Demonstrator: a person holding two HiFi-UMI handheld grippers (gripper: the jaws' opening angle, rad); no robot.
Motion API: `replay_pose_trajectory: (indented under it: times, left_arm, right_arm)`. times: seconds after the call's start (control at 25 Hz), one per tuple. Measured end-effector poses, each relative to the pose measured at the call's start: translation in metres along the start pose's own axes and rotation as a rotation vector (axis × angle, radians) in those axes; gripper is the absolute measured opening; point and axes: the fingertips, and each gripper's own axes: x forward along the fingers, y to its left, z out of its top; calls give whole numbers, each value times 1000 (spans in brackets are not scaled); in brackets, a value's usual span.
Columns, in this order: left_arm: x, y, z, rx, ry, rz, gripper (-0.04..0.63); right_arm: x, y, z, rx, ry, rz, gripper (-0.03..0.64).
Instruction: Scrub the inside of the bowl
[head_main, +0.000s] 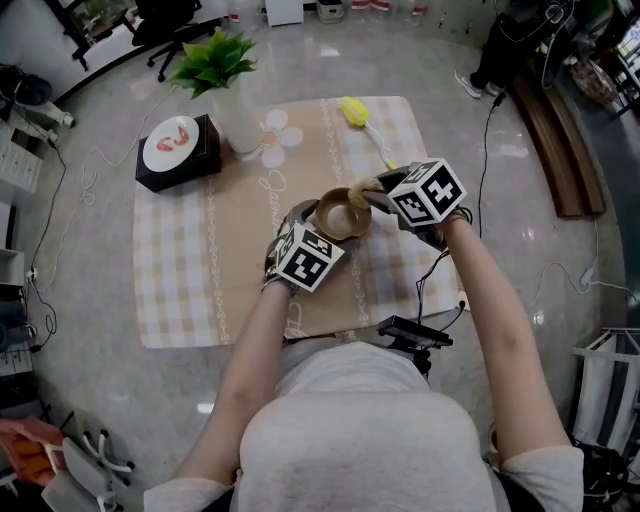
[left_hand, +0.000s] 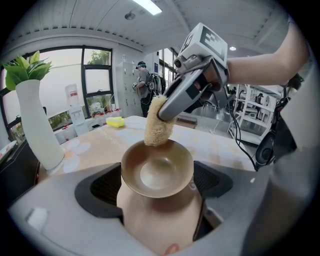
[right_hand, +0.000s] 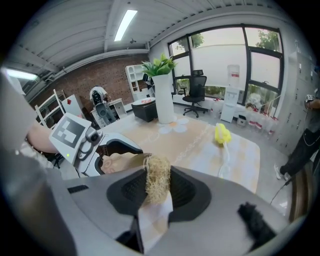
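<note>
A brass-coloured bowl (head_main: 343, 213) is held over the middle of the checked cloth, tilted, with my left gripper (head_main: 318, 228) shut on its sides. In the left gripper view the bowl (left_hand: 157, 169) sits between the jaws with its inside facing the camera. My right gripper (head_main: 374, 194) is shut on a tan loofah sponge (head_main: 362, 188). The sponge (left_hand: 158, 122) touches the bowl's far rim from above. The right gripper view shows the sponge (right_hand: 157, 179) sticking out between the jaws, with the left gripper (right_hand: 95, 145) just beyond it.
A white vase with a green plant (head_main: 232, 100) stands at the back of the cloth (head_main: 200, 270). To the vase's left, a black box carries a white plate (head_main: 172, 143). A yellow brush (head_main: 360, 118) lies at the back right. A black device (head_main: 412, 332) sits at the table's front edge.
</note>
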Motion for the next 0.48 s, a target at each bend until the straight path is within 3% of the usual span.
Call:
replay_pose_trajectory:
  times: [0.48]
  left_arm:
    - [0, 0, 0, 3, -2, 4, 463]
  right_arm:
    - [-4, 27, -26, 37, 13, 73, 103]
